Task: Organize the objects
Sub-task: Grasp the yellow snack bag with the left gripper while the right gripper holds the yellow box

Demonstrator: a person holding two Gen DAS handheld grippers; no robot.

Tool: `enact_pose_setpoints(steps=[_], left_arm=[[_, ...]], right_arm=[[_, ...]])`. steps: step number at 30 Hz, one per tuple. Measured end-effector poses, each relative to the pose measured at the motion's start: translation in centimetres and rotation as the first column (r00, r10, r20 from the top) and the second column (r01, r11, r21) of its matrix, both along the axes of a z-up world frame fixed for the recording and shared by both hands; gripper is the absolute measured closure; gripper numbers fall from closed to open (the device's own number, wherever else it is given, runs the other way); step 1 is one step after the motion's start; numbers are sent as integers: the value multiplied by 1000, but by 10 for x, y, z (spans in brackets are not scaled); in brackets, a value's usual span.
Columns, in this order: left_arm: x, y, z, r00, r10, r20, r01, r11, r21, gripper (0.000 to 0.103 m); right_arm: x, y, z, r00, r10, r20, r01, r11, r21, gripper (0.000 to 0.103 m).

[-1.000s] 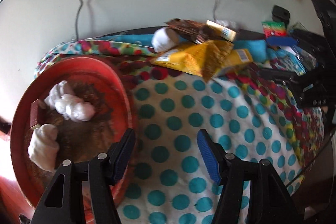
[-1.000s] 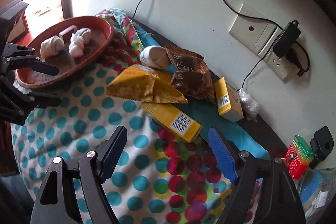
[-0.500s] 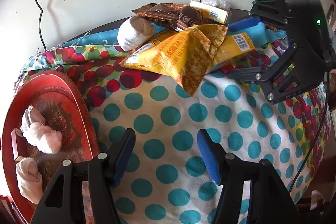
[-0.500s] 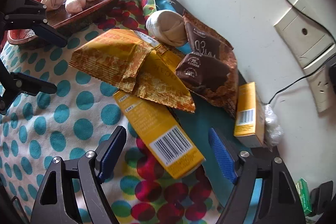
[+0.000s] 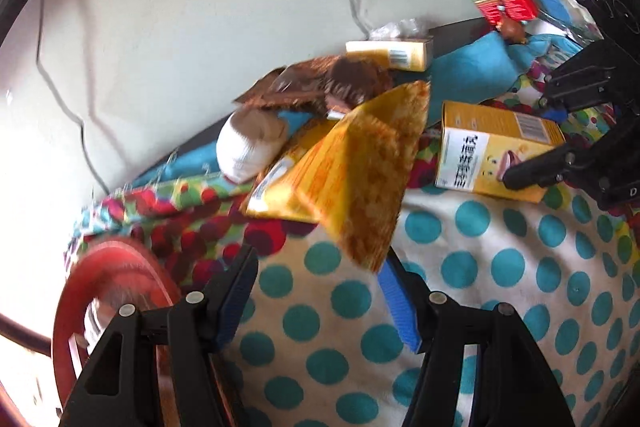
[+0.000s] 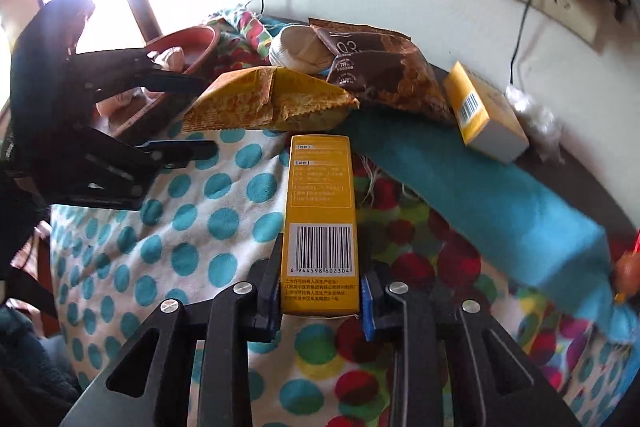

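Since half a second ago the right gripper (image 6: pixel 320 301) has closed on the yellow box (image 6: pixel 319 215), pads clamping its barcode end; box lies on the dotted cloth (image 6: pixel 192 227), far end pointing at the yellow snack bag (image 6: pixel 272 103). Left gripper (image 5: pixel 316 295) has swung toward that bag (image 5: pixel 348 171), jaws wide, empty, bag tip between them. Red tray (image 5: pixel 100 291) at lower left. Brown packet (image 6: pixel 380 75), sock ball (image 6: pixel 296 47) and small box (image 6: pixel 480 115) by the wall.
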State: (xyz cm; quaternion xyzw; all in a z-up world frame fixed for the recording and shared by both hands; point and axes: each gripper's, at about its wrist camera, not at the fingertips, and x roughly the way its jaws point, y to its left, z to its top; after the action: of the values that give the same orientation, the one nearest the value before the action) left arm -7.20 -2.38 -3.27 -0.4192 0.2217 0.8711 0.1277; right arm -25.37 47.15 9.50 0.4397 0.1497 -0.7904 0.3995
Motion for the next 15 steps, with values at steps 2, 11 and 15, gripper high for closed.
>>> enact_pose_setpoints(steps=[2, 11, 15], left_arm=[[-6, 6, 1, 999, -21, -27, 20, 999, -28, 40], [-45, 29, -10, 1000, -19, -17, 19, 1000, -10, 39], [-52, 25, -9, 999, 25, -30, -23, 997, 71, 39]], right_arm=[[5, -4, 4, 1000, -17, 8, 17, 999, -27, 75], [32, -7, 0, 988, -148, -37, 146, 987, -67, 73], [31, 20, -1, 975, -221, -35, 218, 972, -86, 64]])
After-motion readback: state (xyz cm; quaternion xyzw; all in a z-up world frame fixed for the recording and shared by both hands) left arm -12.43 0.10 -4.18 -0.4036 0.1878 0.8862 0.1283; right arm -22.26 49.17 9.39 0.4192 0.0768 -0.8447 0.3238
